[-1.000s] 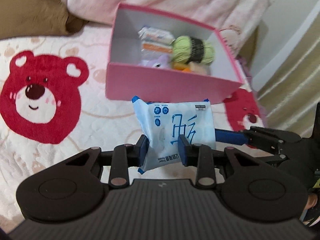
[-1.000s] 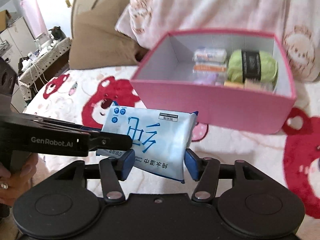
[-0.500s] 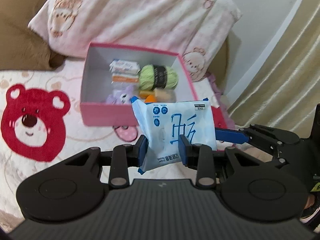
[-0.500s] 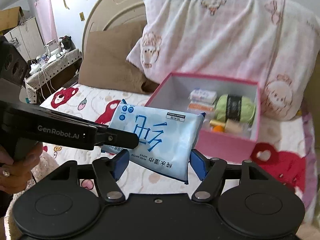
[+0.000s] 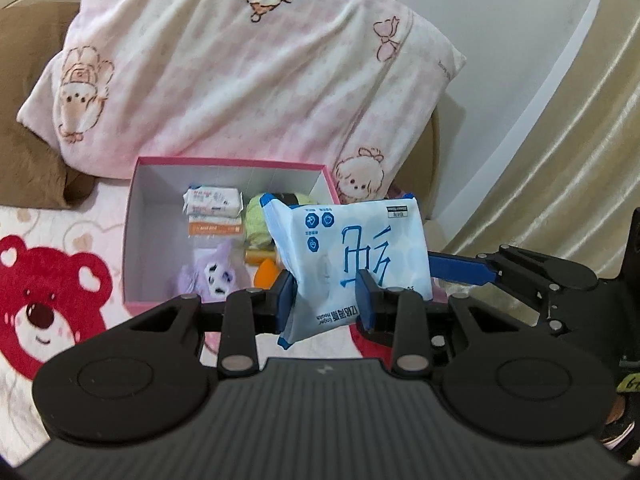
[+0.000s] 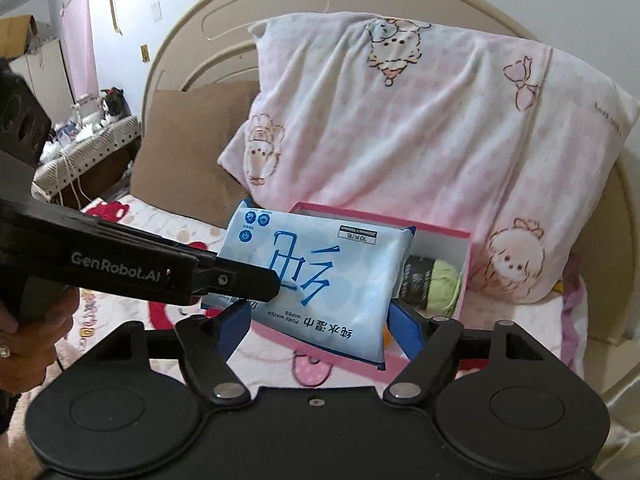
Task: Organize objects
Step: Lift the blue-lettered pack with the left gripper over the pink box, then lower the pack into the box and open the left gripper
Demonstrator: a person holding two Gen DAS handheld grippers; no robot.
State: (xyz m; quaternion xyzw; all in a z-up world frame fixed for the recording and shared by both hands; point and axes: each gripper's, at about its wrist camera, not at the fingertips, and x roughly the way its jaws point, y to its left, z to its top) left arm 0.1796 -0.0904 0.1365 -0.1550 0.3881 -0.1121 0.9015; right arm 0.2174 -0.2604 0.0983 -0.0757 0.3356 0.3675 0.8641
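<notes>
We see a pale blue wet-wipes pack [image 5: 352, 252] held in the air just in front of a pink box [image 5: 132, 216] on a bed [image 5: 24, 220] with a red-bear sheet. The left claw [image 5: 326, 300] is clamped on the pack; the right claw [image 6: 320, 322] has just been opening, its pads spread either side of the pack, not pressing. Behind the box a pink pillow [image 6: 420, 128] leans on a beige headboard [image 6: 192, 48]; a brown cushion [image 6: 188, 144] sits left of the box, cream curtains [image 5: 560, 152] to its right. Inside the box lie green yarn [image 6: 440, 284] and small packets [image 5: 214, 204].

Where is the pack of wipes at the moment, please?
The wipes are held up in the left hand-held gripper, in front of the pink box on the bed.
</notes>
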